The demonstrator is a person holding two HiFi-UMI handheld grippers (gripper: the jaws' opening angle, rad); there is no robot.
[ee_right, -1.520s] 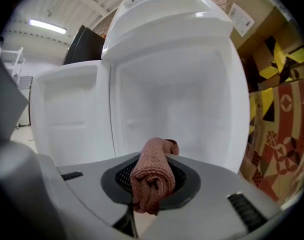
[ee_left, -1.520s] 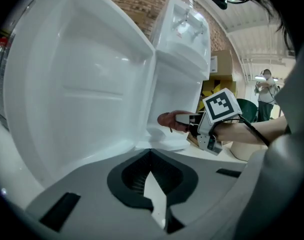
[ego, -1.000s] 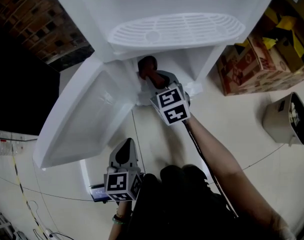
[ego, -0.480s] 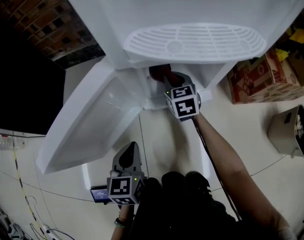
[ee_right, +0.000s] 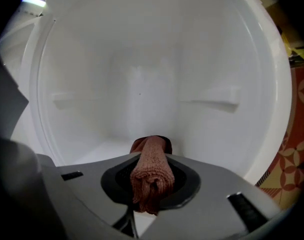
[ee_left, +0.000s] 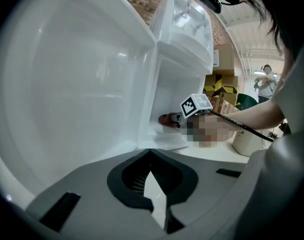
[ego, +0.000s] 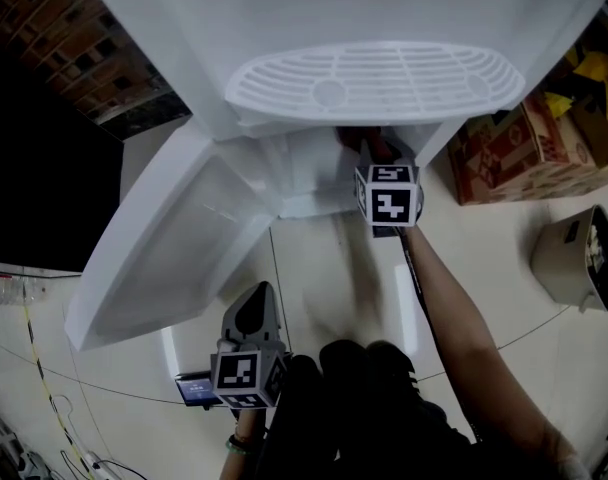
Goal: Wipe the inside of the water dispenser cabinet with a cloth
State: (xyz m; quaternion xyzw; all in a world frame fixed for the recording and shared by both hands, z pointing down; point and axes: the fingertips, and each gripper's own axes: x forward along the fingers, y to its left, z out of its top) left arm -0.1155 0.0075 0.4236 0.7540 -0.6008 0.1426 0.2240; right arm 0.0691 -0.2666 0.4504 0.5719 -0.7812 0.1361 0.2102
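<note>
The white water dispenser stands with its cabinet door [ego: 174, 238] swung open to the left, under the slotted drip tray [ego: 374, 78]. My right gripper [ego: 372, 153] reaches into the cabinet's right side, shut on a reddish-brown cloth [ego: 364, 140]. In the right gripper view the rolled cloth [ee_right: 151, 174] sticks out between the jaws of the right gripper [ee_right: 151, 151] toward the white back wall [ee_right: 142, 84]. My left gripper [ego: 252, 318] hangs low outside the cabinet, shut with nothing in it. The left gripper view looks past the left gripper [ee_left: 151, 159] at the door [ee_left: 82, 84] and the cloth [ee_left: 166, 119].
Cardboard boxes [ego: 524, 138] stand right of the dispenser, and a beige bin [ego: 574, 258] sits on the floor further right. A brick wall [ego: 64, 38] is at the upper left. Cables [ego: 44, 388] run across the floor at lower left.
My right gripper has carried the cloth from the cabinet's left side across to its right side. The left gripper has stayed about where it was.
</note>
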